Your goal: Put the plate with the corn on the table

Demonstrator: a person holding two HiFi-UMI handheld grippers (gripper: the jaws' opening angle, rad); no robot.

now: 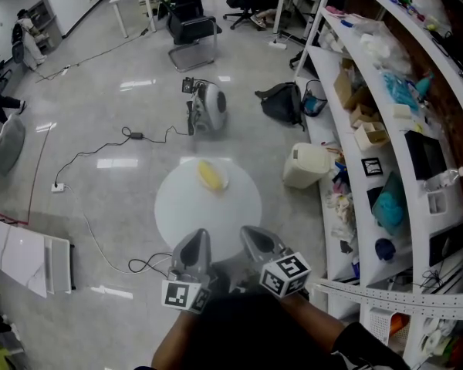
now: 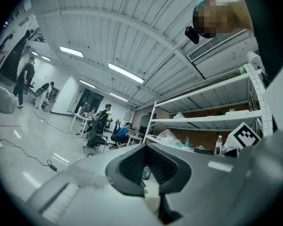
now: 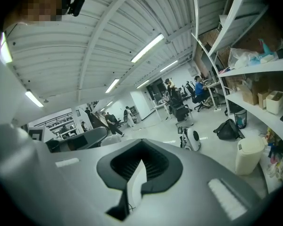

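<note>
Small pale plate (image 1: pixel 225 180) with yellow corn cob (image 1: pixel 210 175) on round white bench (image 1: pixel 177 206): likely light, stiff, slick; pinch rim. Left gripper (image 1: pixel 196 237), right gripper (image 1: pixel 253 233): jaws closed, empty.

The left gripper (image 1: pixel 198 236) and right gripper (image 1: pixel 252 232) hide the near edge of the counter (image 1: pixel 177 206). The plate (image 1: pixel 221 185) under the corn (image 1: pixel 209 175) is too faint to trace.

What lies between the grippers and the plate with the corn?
Only bare white tabletop, in the head view: plate with the corn at its far side, left gripper and right gripper at its near edge.
</note>
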